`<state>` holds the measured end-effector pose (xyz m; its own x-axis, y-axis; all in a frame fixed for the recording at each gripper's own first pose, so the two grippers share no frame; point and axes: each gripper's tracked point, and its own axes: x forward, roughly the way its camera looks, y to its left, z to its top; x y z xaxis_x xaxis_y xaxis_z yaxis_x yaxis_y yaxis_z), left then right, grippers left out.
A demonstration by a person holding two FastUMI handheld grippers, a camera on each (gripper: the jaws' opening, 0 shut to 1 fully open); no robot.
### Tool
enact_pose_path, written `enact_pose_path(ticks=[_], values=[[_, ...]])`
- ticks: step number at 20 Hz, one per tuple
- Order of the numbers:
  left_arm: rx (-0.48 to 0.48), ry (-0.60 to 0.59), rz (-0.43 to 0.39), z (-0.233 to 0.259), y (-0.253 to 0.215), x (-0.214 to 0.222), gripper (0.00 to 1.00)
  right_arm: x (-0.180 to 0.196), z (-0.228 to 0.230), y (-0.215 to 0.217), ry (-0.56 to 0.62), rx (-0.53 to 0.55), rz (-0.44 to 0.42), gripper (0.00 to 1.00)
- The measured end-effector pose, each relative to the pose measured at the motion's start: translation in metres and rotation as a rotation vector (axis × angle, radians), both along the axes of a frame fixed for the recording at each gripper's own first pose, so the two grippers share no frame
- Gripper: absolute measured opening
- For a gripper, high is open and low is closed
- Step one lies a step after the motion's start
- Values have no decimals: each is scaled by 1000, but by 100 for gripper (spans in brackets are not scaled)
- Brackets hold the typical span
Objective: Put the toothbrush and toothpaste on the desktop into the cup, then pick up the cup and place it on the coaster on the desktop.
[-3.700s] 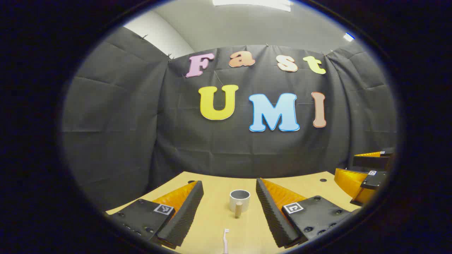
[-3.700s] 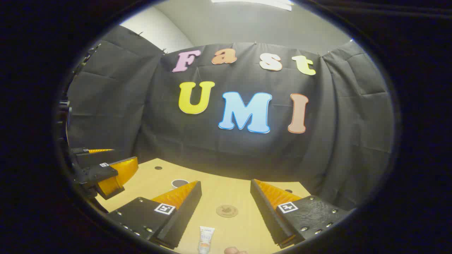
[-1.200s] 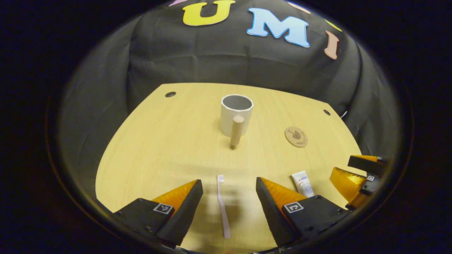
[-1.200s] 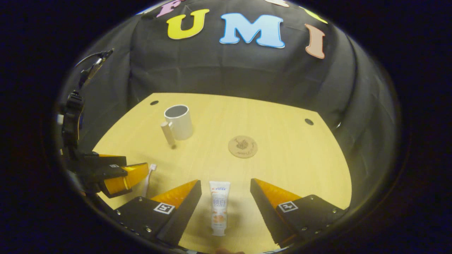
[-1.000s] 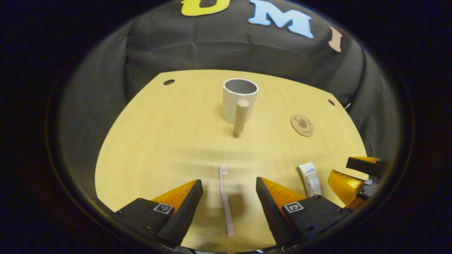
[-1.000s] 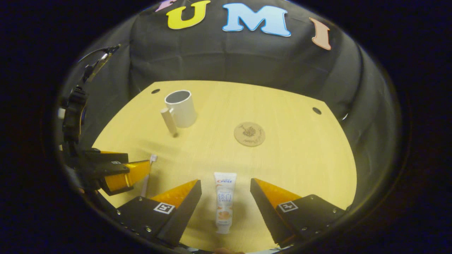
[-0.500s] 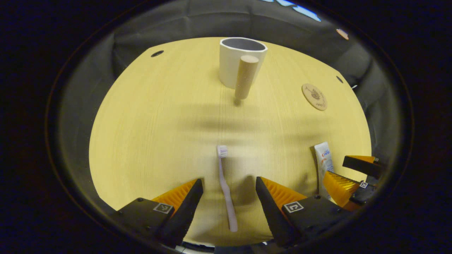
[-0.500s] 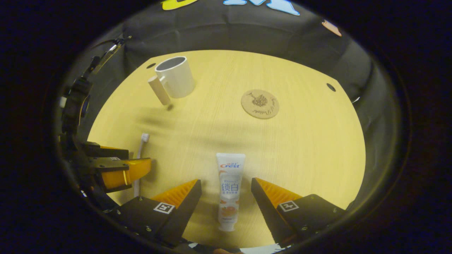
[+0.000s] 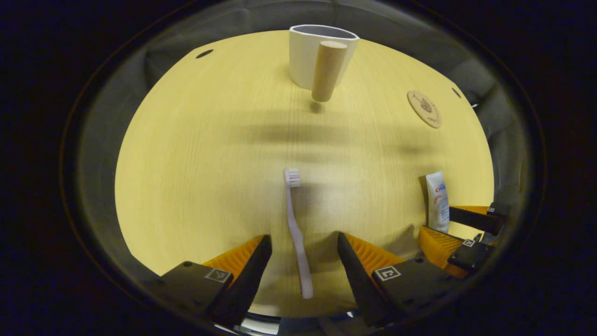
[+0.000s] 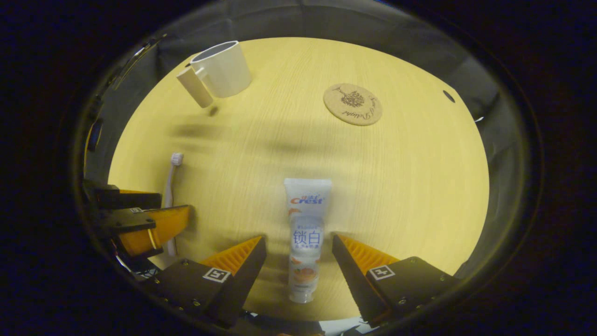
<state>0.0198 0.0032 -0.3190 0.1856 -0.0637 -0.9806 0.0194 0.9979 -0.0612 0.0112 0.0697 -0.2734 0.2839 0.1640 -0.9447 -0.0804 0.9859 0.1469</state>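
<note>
Pale wooden desktop [image 9: 196,154] is where toothbrush [image 9: 295,228] and toothpaste [image 10: 304,233] lie, each bracketed by the spread left gripper [image 9: 301,261] and right gripper [image 10: 298,261]. Pickup is under way; closing is needed next.

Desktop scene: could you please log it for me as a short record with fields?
surface: wooden desktop
toothbrush: flat, handle between open left gripper fingers, not gripped
toothpaste tube: flat, between open right gripper fingers, not gripped
cup: white, upright, wooden handle, nothing visible inside
coaster: round, bare, apart from cup
task state: nothing moved into cup yet
</note>
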Motion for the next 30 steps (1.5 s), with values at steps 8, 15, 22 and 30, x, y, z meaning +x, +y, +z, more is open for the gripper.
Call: enact_pose_path(ticks=[8,15,22,30], values=[[39,18,36,-1,6,-3,72,4,-5,3,73,20,-29,92],[22,31,58,-2,5,-2,34,1,-8,-2,97,-40,5,71],[-22,10,45,1,5,-4,17,-1,-7,-3,98,-35,11,31],[-104,-42,60,5,3,-9,13,-2,-2,8,32,25,32,23]])
